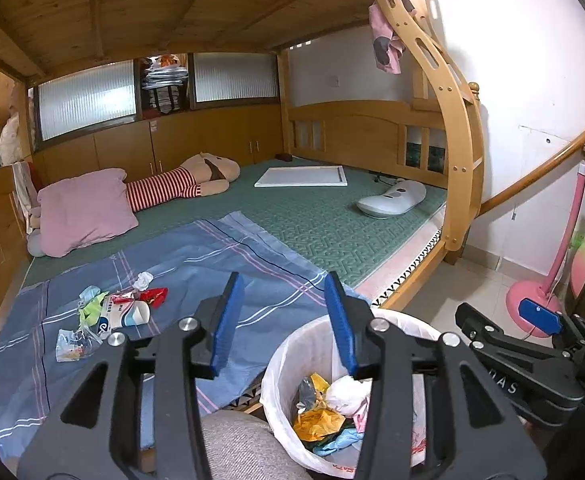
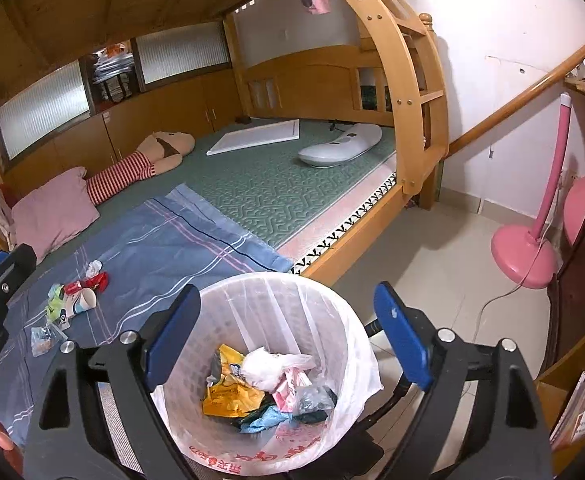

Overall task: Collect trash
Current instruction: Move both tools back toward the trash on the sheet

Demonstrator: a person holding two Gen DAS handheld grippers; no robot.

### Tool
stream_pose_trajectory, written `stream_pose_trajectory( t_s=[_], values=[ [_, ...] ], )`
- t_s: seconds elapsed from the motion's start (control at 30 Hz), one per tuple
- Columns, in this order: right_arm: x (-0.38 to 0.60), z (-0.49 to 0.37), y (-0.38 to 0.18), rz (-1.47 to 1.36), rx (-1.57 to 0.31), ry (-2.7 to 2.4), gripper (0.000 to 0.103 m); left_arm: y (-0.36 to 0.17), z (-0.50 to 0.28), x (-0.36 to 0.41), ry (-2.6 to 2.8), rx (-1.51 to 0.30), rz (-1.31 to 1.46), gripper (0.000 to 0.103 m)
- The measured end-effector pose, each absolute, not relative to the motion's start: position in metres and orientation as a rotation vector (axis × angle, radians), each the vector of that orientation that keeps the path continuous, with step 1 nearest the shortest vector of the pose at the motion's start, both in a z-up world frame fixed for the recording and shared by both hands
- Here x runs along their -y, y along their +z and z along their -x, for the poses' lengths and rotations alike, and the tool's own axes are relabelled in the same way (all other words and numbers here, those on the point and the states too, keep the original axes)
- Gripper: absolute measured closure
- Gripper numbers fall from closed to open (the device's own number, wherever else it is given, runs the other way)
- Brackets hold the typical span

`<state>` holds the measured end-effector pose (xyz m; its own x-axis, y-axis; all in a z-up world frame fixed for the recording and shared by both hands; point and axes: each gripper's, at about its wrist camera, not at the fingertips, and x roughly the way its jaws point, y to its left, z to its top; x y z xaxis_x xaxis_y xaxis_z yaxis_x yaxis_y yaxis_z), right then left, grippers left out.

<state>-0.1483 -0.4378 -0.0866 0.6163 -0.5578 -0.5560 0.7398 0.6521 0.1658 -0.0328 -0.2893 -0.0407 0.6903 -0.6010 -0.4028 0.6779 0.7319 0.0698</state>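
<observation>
On the blue striped sheet (image 1: 212, 264) lies a small heap of litter: a paper cup (image 1: 130, 316), a red wrapper (image 1: 157, 295), a crumpled tissue (image 1: 144, 279), a green wrapper (image 1: 90, 309) and a clear plastic bag (image 1: 72, 344). My left gripper (image 1: 284, 316) is open and empty, over the bed's edge, right of the heap. The white-lined bin (image 2: 252, 280) stands on the floor beside the bed, holding yellow, white and blue trash (image 2: 252, 384). My right gripper (image 2: 288, 300) hangs wide open just above the bin's mouth, with nothing between its pads. The same heap (image 2: 76, 300) shows left of the bin.
A pink pillow (image 1: 84, 212), a striped plush doll (image 1: 180, 184), a white board (image 1: 300, 176) and a white device (image 1: 392, 200) lie on the green mattress. The wooden ladder (image 1: 456, 168) rises at the bed's corner. A pink fan stand (image 2: 524, 252) and its cord sit on the floor.
</observation>
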Motion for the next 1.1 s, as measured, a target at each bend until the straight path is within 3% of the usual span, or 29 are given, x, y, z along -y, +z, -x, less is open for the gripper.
stream_pose_trajectory(
  t_s=[0.4, 0.53, 0.67, 0.93, 1.1],
  values=[
    [0.433, 0.150, -0.084, -0.401, -0.473, -0.760, 0.016, -0.041, 0.030, 0.286, -0.706, -0.370, -0.212, 0.054],
    [0.429, 0.148, -0.082, -0.397, -0.463, -0.738, 0.016, -0.041, 0.026, 0.280, -0.684, -0.365, -0.205, 0.033],
    [0.421, 0.141, -0.077, -0.394, -0.432, -0.695, 0.009, -0.043, 0.014, 0.270, -0.652, -0.381, -0.179, 0.022],
    [0.388, 0.082, -0.070, -0.315, -0.452, -0.558, 0.007, -0.057, -0.021, 0.209, -0.564, -0.426, -0.114, 0.006],
    [0.354, 0.010, -0.080, -0.266, -0.536, -0.414, 0.007, -0.068, -0.052, 0.151, -0.465, -0.442, -0.079, 0.004]
  ],
)
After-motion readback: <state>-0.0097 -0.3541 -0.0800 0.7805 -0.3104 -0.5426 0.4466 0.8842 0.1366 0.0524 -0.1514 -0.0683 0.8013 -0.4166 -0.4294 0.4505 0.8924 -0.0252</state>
